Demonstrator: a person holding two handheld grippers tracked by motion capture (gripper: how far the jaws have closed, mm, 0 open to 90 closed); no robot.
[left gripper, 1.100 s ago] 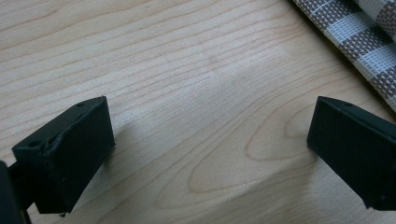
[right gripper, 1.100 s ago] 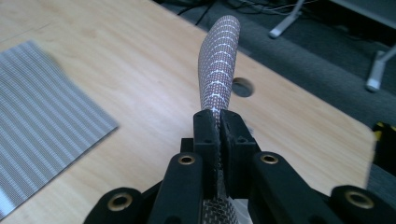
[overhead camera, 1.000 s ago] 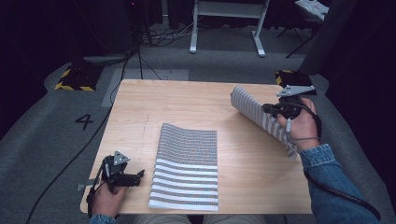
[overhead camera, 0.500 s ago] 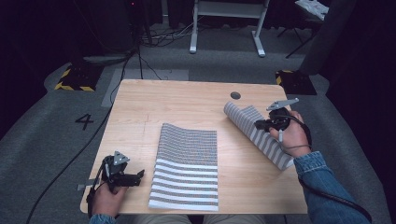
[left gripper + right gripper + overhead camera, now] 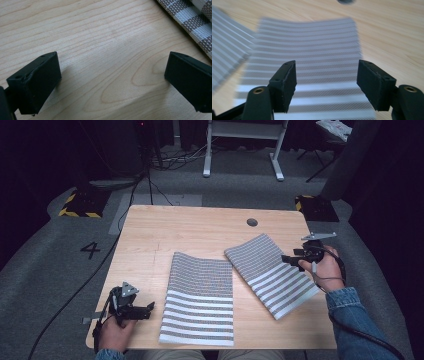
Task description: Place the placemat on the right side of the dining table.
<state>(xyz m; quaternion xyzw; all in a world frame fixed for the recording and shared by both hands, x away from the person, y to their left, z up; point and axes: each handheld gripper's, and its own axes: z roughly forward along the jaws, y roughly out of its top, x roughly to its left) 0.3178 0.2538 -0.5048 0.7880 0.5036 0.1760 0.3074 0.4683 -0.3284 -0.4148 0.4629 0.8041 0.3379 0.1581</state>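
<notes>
Right tongs (image 5: 291, 259), jaws just opening, hover empty over grey-and-white striped woven placemat (image 5: 270, 272) on light wooden table (image 5: 200, 230). Left tongs (image 5: 145, 309) open, empty, at table's near-left corner.

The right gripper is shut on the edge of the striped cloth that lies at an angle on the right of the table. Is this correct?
Not quite. The right gripper is open: in the right gripper view its fingers stand apart, having just opened, with nothing between them. The striped cloth does lie at an angle on the right of the table.
</notes>
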